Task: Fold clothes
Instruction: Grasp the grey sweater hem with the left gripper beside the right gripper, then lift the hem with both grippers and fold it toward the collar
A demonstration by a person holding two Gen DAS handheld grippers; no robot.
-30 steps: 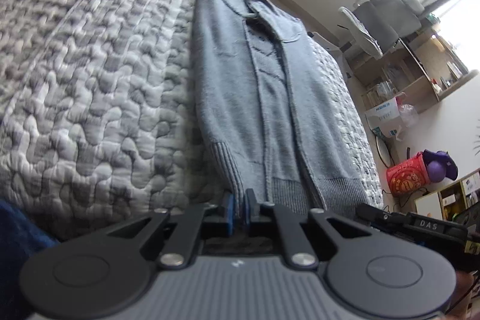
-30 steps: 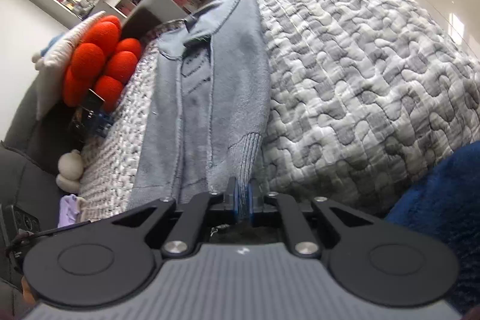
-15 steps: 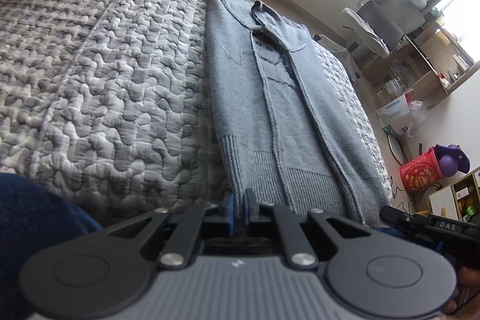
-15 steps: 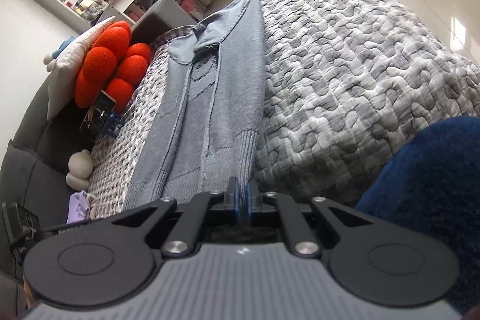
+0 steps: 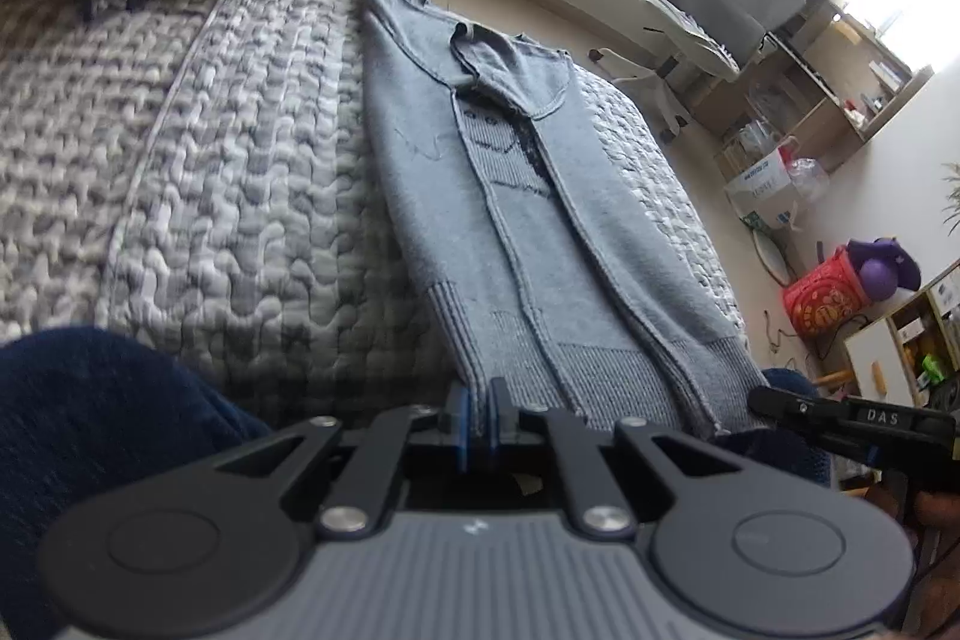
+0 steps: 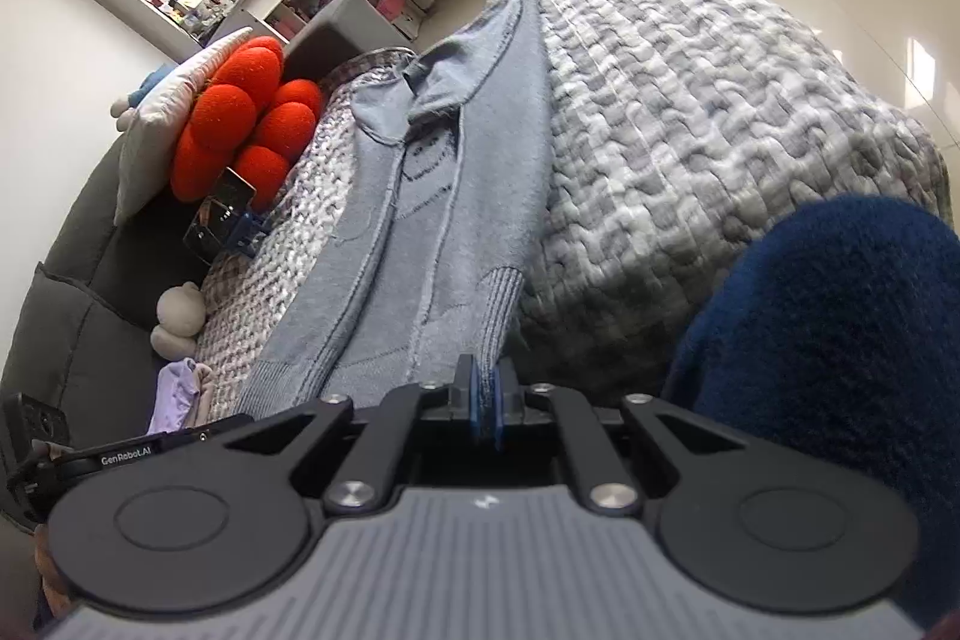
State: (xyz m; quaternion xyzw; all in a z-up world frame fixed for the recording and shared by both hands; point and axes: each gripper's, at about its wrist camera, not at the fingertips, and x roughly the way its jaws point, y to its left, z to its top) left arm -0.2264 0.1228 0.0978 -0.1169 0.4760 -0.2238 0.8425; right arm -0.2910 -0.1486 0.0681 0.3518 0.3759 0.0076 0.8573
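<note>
A grey-blue knitted sweater (image 5: 540,232) lies lengthwise on a quilted grey bedspread (image 5: 210,190), collar at the far end, both sleeves folded in over the body. My left gripper (image 5: 477,400) is shut on the ribbed hem at its near left corner. In the right wrist view the same sweater (image 6: 432,232) runs away from me, and my right gripper (image 6: 485,388) is shut on the ribbed hem at its near right corner. Each gripper shows at the edge of the other's view: the right gripper (image 5: 840,418), the left gripper (image 6: 120,454).
An orange ball cushion (image 6: 240,124) and a phone on a blue stand (image 6: 222,214) sit at the head of the bed, with a plush toy (image 6: 180,316) and lilac cloth (image 6: 177,394) beside it. The person's dark blue leg (image 6: 840,340) is close. An office chair (image 5: 720,10) and red basket (image 5: 822,298) stand on the floor.
Both grippers have risen and pulled back toward me, still shut on the hem. More of the sweater and bed shows, and the dark blue leg fills more of both views.
</note>
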